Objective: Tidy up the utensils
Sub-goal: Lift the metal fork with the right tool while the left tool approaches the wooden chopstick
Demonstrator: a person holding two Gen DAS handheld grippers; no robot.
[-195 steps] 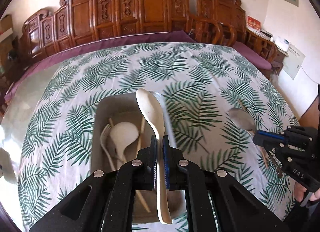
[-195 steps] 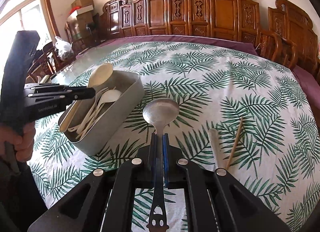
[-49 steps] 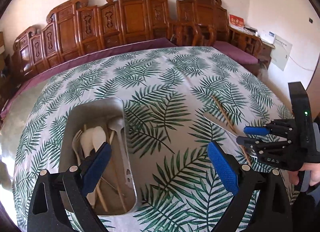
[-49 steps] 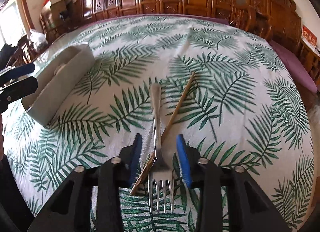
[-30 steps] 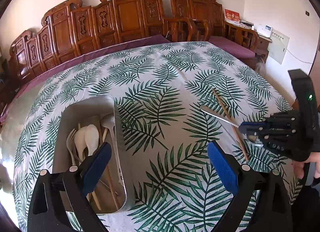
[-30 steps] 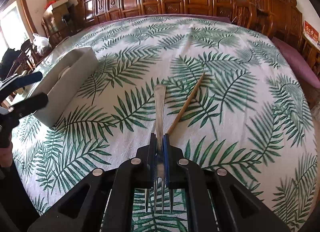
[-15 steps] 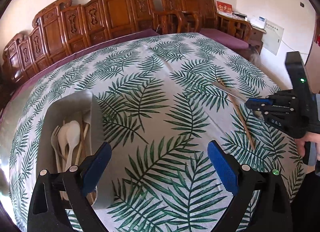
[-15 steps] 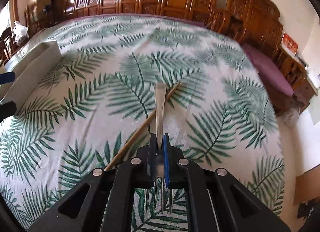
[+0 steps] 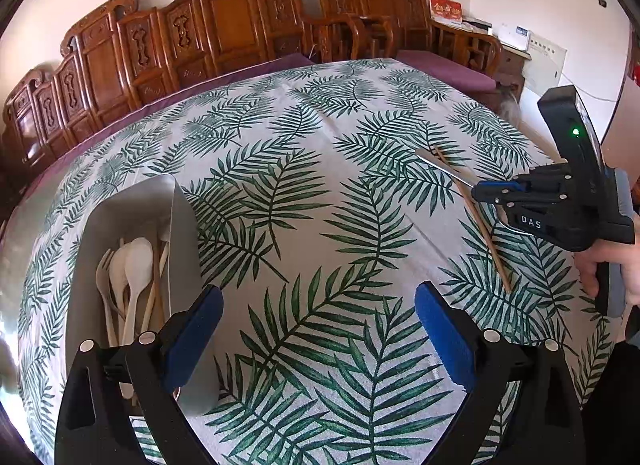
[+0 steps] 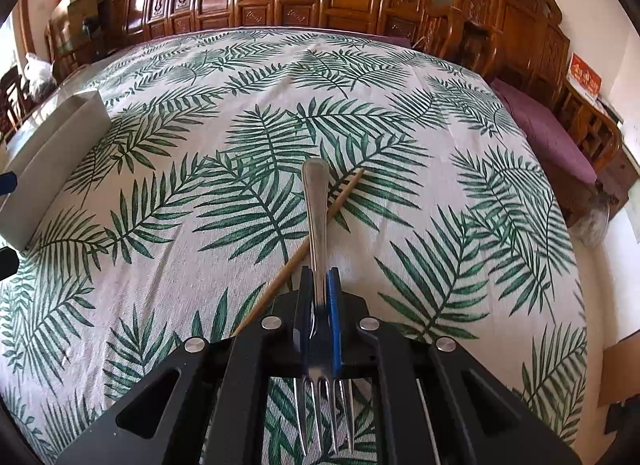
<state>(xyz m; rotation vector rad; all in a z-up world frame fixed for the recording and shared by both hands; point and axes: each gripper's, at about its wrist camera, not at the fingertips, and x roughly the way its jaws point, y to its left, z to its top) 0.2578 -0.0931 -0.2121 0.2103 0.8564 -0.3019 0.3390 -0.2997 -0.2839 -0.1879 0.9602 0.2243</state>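
Observation:
My right gripper (image 10: 319, 289) is shut on a metal fork (image 10: 315, 201), gripped near its neck; the handle points away and the tines hang below the jaws. The same right gripper (image 9: 480, 187) shows at the right of the left wrist view, with the fork's handle (image 9: 440, 165) sticking out to the left above the cloth. A single wooden chopstick (image 10: 320, 225) lies on the tablecloth under the fork, also the chopstick (image 9: 476, 221). My left gripper (image 9: 318, 325) stands open and empty. The grey utensil box (image 9: 184, 241) at left holds pale spoons (image 9: 138, 261), a fork and chopsticks.
A leaf-print tablecloth (image 9: 320, 193) covers the large table. Carved wooden chairs (image 9: 236, 25) line the far side, with purple cushions. The grey box (image 10: 52, 153) sits at the left edge in the right wrist view. A hand (image 9: 612, 265) holds the right gripper's handle.
The right gripper has lifted the fork off the cloth and swung toward the right side of the table. The left gripper has drifted right, so the box sits further left in its view.

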